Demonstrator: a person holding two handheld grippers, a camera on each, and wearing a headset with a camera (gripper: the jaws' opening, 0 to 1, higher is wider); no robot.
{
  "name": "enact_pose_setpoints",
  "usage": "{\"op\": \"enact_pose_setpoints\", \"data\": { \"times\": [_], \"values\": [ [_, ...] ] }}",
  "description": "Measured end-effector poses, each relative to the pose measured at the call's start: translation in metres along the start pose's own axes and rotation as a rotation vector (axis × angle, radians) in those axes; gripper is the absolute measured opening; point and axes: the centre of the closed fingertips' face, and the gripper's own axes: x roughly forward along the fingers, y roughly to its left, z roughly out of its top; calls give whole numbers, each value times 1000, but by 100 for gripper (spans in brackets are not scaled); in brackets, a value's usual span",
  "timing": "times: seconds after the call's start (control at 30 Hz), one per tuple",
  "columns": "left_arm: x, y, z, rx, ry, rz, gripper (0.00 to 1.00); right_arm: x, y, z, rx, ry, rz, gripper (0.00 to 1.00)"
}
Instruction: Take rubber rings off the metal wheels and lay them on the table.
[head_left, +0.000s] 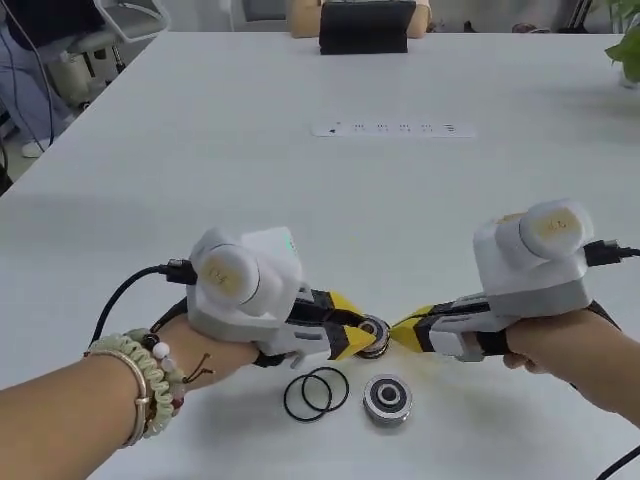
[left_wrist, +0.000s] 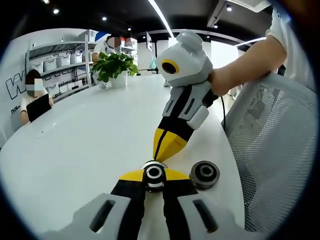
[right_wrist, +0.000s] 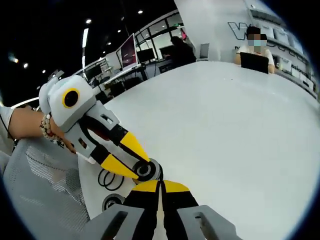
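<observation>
Jaws of the left gripper (head_left: 358, 336) are clamping a metal wheel (head_left: 375, 337) between their yellow tips, and in the head view we are holding it over the white table (head_left: 300, 200), near the front edge. The right gripper (head_left: 404, 331) is meeting it from the opposite side, jaws closed to a point that is touching the wheel's rim; whether they are pinching rubber there, we cannot tell. Two black rubber rings (head_left: 316, 393) are lying overlapped on the table just below the left gripper, and a second wheel (head_left: 387, 397) is sitting flat just beside them. In the left gripper view our own jaws are gripping the metal wheel (left_wrist: 153, 175) on either side, the right gripper (left_wrist: 162, 151) is pointing in from above with its tips pressed together against the rim, and the second wheel (left_wrist: 204, 173) is resting on the table (left_wrist: 75, 150) close by. In the right gripper view our jaws are standing shut, yellow tips together, right against the metal wheel (right_wrist: 148, 171) that the left gripper (right_wrist: 141, 169) is holding; the rubber rings (right_wrist: 107, 177) and the second wheel (right_wrist: 113, 201) are lying on the table beneath that gripper.
</observation>
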Motion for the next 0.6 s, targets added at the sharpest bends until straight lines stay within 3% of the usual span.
{"op": "enact_pose_setpoints", "data": {
  "times": [0.27,0.4,0.6],
  "values": [
    [0,0,0,-3,-6,1,7,-1,5,1,19,-18,8,0],
    [0,0,0,-3,-7,2,7,-2,3,3,-39,-28,9,0],
    [0,0,0,-5,-10,3,7,-2,5,5,66,-37,33,0]
  ]
}}
